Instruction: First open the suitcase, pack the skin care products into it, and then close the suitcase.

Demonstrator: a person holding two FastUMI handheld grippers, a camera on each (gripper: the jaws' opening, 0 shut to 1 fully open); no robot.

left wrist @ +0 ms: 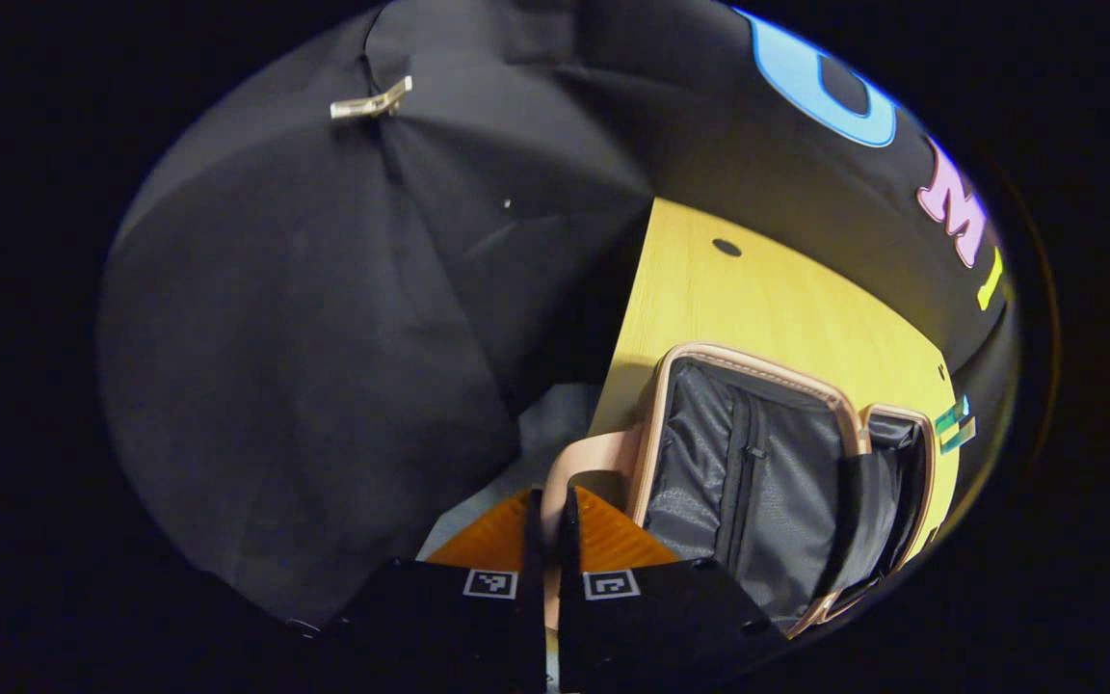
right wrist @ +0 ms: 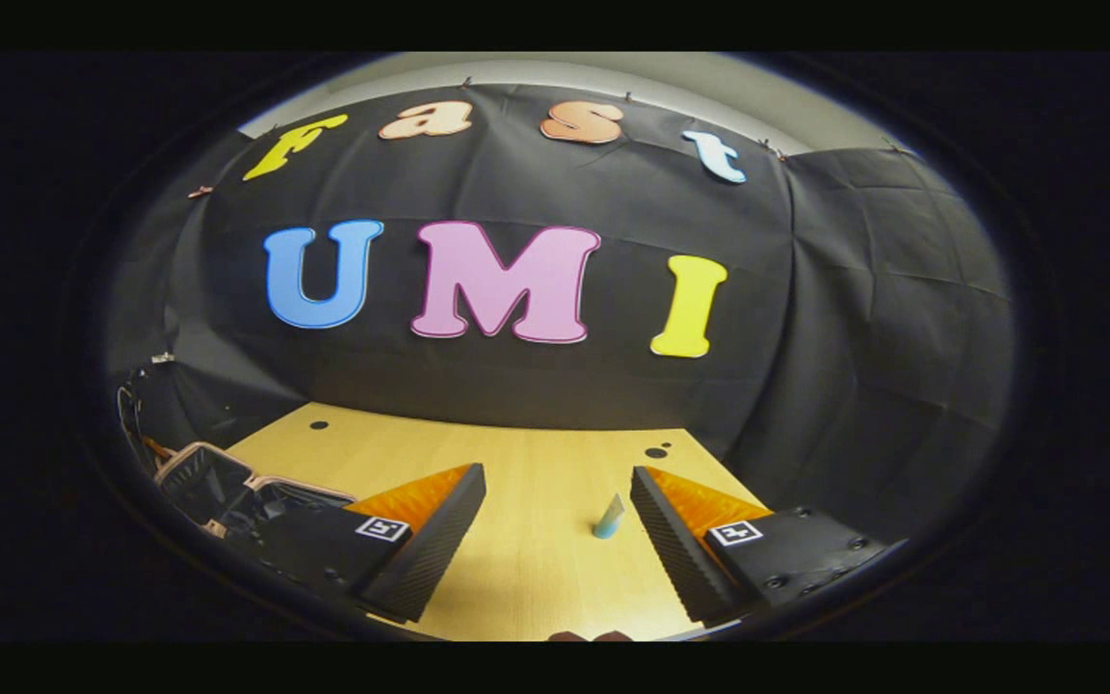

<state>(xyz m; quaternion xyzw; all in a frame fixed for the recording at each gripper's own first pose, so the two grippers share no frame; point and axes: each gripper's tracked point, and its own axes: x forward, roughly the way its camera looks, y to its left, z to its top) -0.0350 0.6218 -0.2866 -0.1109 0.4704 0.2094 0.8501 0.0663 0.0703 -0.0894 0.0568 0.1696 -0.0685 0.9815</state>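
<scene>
Suitcase (left wrist: 757, 472) lies open, dark lining showing.

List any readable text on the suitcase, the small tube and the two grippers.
Suitcase: no text on the lining or rim in the left gripper view.
Tube on the table: too small to read.
Left gripper and right gripper: square coded markers, patterns, no words.
Coloured strip at the table edge: blurred, unreadable.
</scene>
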